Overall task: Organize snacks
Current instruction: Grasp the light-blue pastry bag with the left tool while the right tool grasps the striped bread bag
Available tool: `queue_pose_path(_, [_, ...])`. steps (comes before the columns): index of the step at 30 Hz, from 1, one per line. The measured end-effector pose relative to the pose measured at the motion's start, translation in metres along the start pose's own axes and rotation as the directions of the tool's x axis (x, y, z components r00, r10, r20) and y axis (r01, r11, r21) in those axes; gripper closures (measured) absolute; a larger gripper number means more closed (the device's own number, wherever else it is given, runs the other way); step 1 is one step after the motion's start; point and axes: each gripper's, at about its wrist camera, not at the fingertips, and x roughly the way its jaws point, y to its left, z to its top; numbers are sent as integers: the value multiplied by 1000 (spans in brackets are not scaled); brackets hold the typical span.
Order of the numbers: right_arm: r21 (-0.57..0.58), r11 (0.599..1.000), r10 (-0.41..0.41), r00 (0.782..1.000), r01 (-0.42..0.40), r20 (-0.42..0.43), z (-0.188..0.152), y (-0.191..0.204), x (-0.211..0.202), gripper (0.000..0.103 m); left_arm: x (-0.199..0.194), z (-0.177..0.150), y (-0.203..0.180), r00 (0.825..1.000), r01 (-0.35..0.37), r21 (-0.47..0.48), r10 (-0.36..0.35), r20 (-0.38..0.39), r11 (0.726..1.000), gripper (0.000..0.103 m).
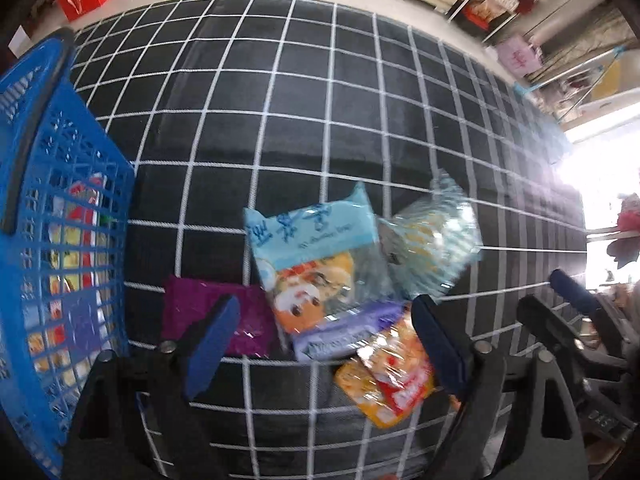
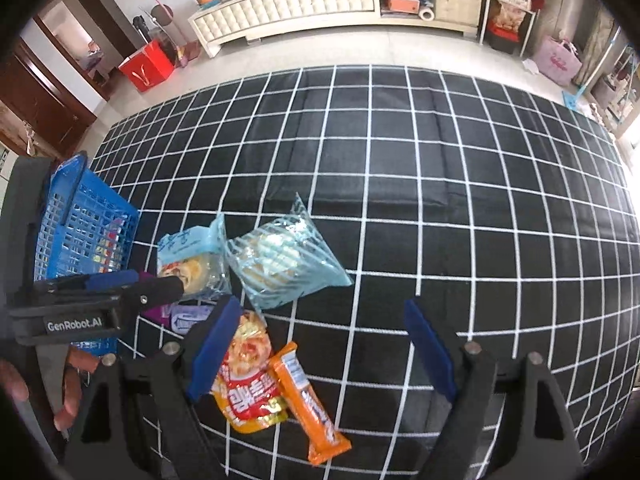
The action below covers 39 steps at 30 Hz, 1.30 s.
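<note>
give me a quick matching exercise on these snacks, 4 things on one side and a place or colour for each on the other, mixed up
Things:
1. orange bar
2. purple packet
3. blue basket
4. clear striped bag

Places or colours:
A. holds packets already, at the left edge of the cloth
B. farthest right of the loose snacks, see-through with pale blue stripes
C. lies next to the red and yellow pouch, nearest the right tool
D. flat on the checked cloth between the basket and the cartoon bag

Pairs: 1-C, 2-D, 3-A, 4-B
</note>
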Motion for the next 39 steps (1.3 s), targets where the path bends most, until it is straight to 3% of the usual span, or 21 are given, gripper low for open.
queue_pose_path(7, [-39,999,-30,999,28,-38,9,0,25,16,17,10,8,1000,30,-43,-30,6,999,17])
queue_pose_path(14, [-91,995,-46,998,41,-51,19,4,41,16,31,22,18,1000,-18,-38,18,6,999,17])
queue_pose_path(19, [-123,992,-38,998,30,-58,23,9,47,16,42,25,28,1000,12,-61,-13,-11,998,17])
queue_pose_path(25, [-89,995,33,998,-38,-60,24,11,42,16,47,25,44,999,37,-61,-38,-13,997,16])
queue_pose_path(28, [-117,993,20,998,-26,-54,19,13,39,16,49,27,51,1000,26,-58,-26,-2,998,16])
queue_pose_path(39, [-123,992,13,995,-25,-100,26,33,69,16,47,36,32,1000,-1,-37,1,-10,999,16])
